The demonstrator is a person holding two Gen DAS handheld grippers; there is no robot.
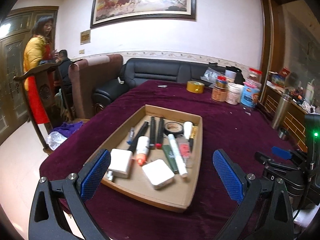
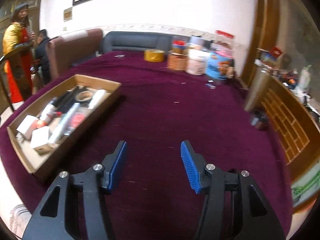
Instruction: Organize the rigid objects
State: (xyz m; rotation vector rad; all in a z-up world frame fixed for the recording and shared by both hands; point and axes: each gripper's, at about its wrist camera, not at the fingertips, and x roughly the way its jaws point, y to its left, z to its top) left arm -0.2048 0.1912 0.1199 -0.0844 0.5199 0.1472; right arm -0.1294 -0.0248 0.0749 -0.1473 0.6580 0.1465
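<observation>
In the left wrist view, the left hand-held gripper [image 1: 161, 172] hangs with its blue pads set wide apart and nothing between them, above the near end of a shallow cardboard tray [image 1: 197, 138] that lies on the counter [image 1: 230, 124], which is covered in a dark red velvet cloth. The tray sits toward the counter's near left part and holds two white power adapters [image 1: 158, 174], a white glue bottle with an orange tip [image 1: 142, 147], several black markers [image 1: 153, 132], a roll of black tape [image 1: 173, 128], a white tube [image 1: 177, 154] and a green-handled tool [image 1: 170, 156]. Near the far right corner stand a roll of yellow tape [image 1: 195, 87] and a cluster of jars and tubs [image 1: 236, 93]. Part of the right hand-held gripper [image 1: 284, 156] shows at the right edge. In the right wrist view, the right hand-held gripper [image 2: 154, 166] has its pads parted and empty over bare cloth, well to the right of the tray [image 2: 26, 161]. The picture is blurred. A person in a yellow jacket [image 2: 16, 38] stands beyond the counter's left edge.
</observation>
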